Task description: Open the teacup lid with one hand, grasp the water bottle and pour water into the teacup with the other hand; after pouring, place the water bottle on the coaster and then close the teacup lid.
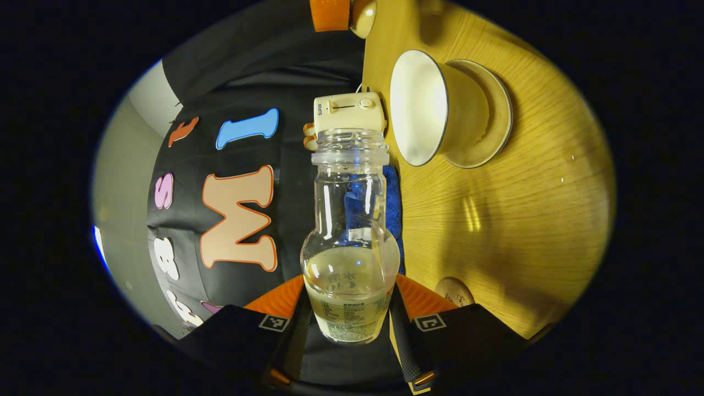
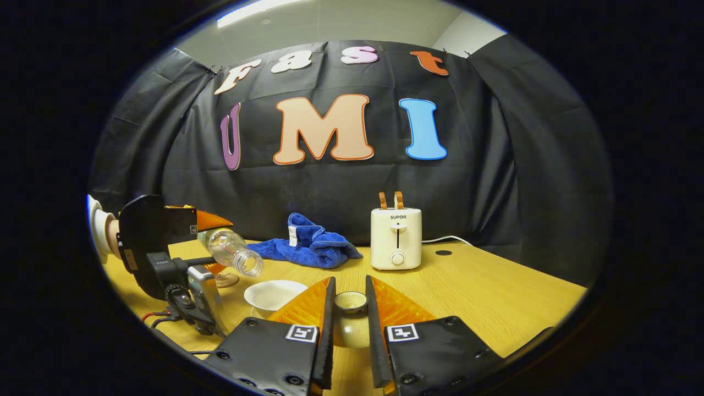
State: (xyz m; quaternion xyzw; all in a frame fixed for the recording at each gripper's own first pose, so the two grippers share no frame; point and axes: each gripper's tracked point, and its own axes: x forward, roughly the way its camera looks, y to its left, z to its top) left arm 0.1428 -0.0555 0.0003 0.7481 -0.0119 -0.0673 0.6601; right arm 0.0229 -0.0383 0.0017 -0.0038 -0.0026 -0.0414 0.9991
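Bottle (image 2: 231,250) first, at the left of the right gripper view: the clear water bottle is tipped well over, its open mouth pointing down and to the right above the white teacup (image 2: 273,294), which stands uncovered on the wooden table (image 2: 495,291). The left gripper (image 2: 212,223) clamps the bottle's lower body between its orange fingers, with a hand (image 2: 104,234) behind the black housing at the far left edge. Just beyond the bottle, partly hidden behind the gripper, a round coaster (image 2: 225,280) lies flat on the table. Further right and toward the back wall sits a crumpled blue cloth (image 2: 311,247), then a cream toaster (image 2: 396,239) with two slices standing up in it. At the bottom centre the right gripper (image 2: 350,311) is closed on the teacup lid (image 2: 350,302), both fingers pressing its sides, holding it off the cup and to the cup's right.

In the left gripper view the scene is rolled sideways. The left gripper (image 1: 350,308) grips the water bottle (image 1: 350,242) at its base; a little liquid pools in the wide lower part. To the right of the bottle neck the teacup (image 1: 421,107) shows its open bowl on a saucer (image 1: 489,110). The coaster (image 1: 455,291) peeks out near the right finger. At the top edge the lid (image 1: 363,16) shows beside an orange finger
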